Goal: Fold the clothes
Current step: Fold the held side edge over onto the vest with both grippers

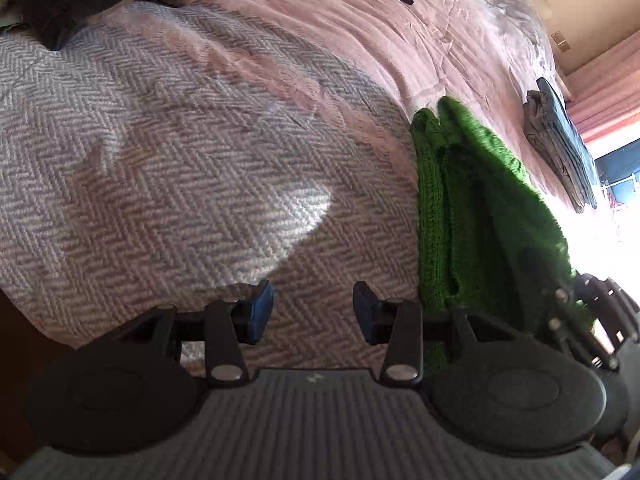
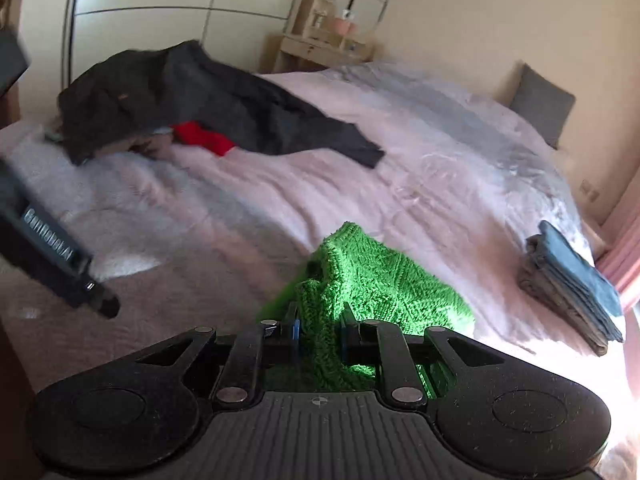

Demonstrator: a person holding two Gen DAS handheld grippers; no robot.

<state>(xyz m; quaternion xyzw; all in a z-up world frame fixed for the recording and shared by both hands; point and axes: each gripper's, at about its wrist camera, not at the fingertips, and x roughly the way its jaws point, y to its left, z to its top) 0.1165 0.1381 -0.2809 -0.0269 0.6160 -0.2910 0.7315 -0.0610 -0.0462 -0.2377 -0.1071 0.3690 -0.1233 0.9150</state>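
**Bedroom fold: green knit in the right jaws, halfway bundled**

Bedding in pale pink covers the bed (image 2: pixel 400 152), with a herringbone throw (image 1: pixel 160 160) spread over its near end. On that throw's right edge lies the green knitted garment (image 1: pixel 472 200), already doubled into a narrow bundle. The right gripper (image 2: pixel 320 332) has its jaws nearly closed on a bunched fold of the knit. The left gripper (image 1: pixel 313 312) hovers over bare throw just left of the garment, jaws wide apart and holding nothing.

By my reading, the fold is mid-way; next, the free jaws likely need to pinch the opposite edge so the bundle can be squared.

Beyond the garment, a folded stack of grey and blue clothes (image 2: pixel 572 280) sits near the bed's right edge. Far left of the garment, a dark jacket (image 2: pixel 180 96) and something red (image 2: pixel 202 138) wait in a heap. Nothing blocks the knit.
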